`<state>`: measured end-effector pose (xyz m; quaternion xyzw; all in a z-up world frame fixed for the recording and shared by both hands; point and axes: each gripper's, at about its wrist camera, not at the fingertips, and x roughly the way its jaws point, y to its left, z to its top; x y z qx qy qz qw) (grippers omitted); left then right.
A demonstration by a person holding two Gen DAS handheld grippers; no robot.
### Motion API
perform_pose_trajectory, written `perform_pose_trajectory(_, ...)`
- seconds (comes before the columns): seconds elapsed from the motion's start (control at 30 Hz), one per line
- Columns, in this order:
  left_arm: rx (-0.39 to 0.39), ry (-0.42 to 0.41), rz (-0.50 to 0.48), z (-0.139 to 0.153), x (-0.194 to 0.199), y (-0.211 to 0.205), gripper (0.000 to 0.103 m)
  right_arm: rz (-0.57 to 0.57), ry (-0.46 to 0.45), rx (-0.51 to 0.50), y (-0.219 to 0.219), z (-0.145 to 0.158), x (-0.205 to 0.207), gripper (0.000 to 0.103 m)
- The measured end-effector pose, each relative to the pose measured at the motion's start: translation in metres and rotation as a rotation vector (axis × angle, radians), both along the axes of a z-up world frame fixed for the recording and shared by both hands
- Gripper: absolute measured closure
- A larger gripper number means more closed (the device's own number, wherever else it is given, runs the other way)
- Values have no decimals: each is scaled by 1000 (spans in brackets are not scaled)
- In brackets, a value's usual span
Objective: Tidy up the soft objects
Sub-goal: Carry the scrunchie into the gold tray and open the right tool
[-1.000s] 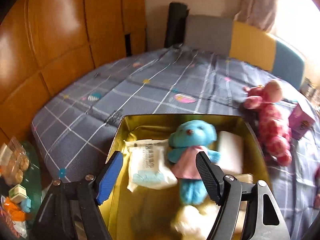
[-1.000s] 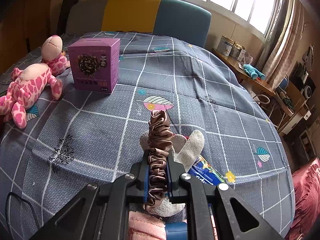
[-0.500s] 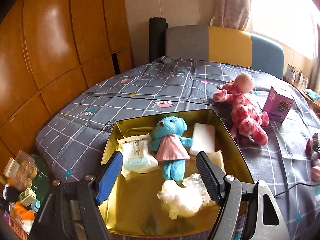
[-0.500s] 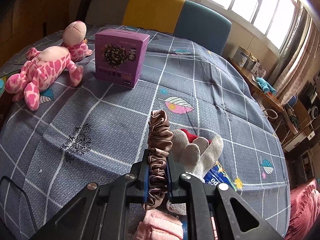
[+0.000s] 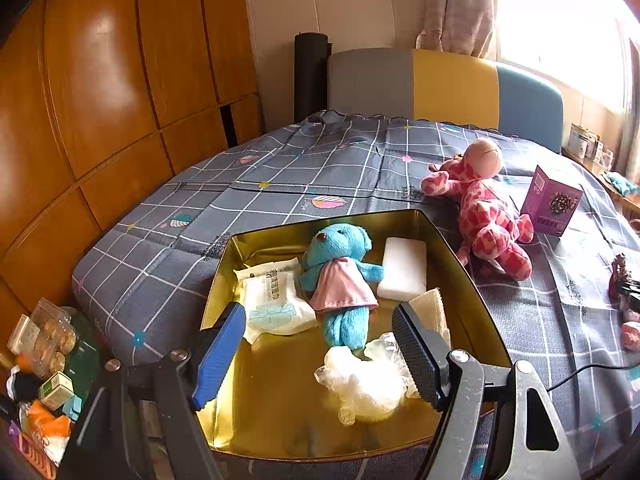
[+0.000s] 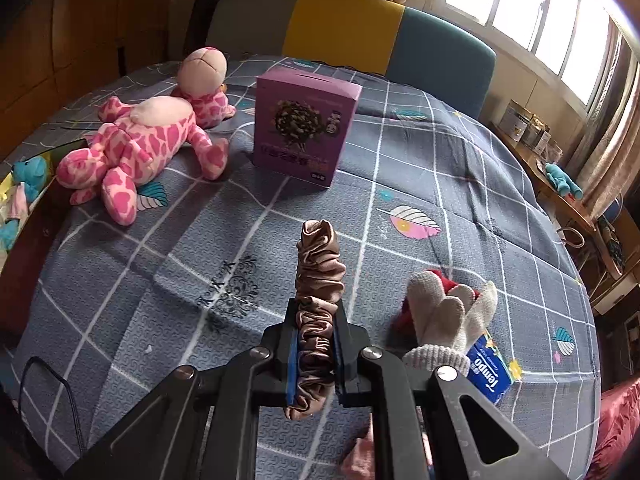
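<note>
The scrunchie (image 6: 318,304), a brown satin one, was pinched upright between the closed fingers of the right gripper (image 6: 316,354), its top loop standing free above the fingertips and its lower end hanging out below them. It was held above the grey checked bedspread (image 6: 460,184), not touching it. Just to the right of that gripper lay a white knitted glove (image 6: 452,316) with something red under it, and beside the glove's cuff a blue pack of tissues (image 6: 490,372). Farther up the bed stood a purple box (image 6: 304,130), upright, and near it on the left a pink spotted plush giraffe (image 6: 148,140) lay on its side.

The left gripper (image 5: 320,356) hung over a gold tin (image 5: 452,256) that sat on the near corner of the bed. Its jaws stood apart with nothing between them. Inside the tin a blue teddy bear (image 5: 340,276) in a pink dress lay on its back in the middle. A white wipes packet (image 5: 272,300) lay against its left side and a white block (image 5: 402,268) against its right arm. A crumpled clear plastic glove (image 5: 364,384) lay just below the bear's feet, and a pale cloth (image 5: 430,308) showed beside the right finger. The giraffe lay just outside the tin's far right corner.
</note>
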<state>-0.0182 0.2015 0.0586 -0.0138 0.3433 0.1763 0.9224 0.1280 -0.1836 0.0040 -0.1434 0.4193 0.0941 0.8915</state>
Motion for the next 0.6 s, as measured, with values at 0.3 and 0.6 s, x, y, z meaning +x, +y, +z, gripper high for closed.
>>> perform_pose_trajectory(0.3,-36,28,10,-10,-1,10,27,180,28,157,78,20,-15,91)
perform_pose_trajectory(0.6,-68,43,96,-19,-16,42,27,458,97,306,206,33,-41,91)
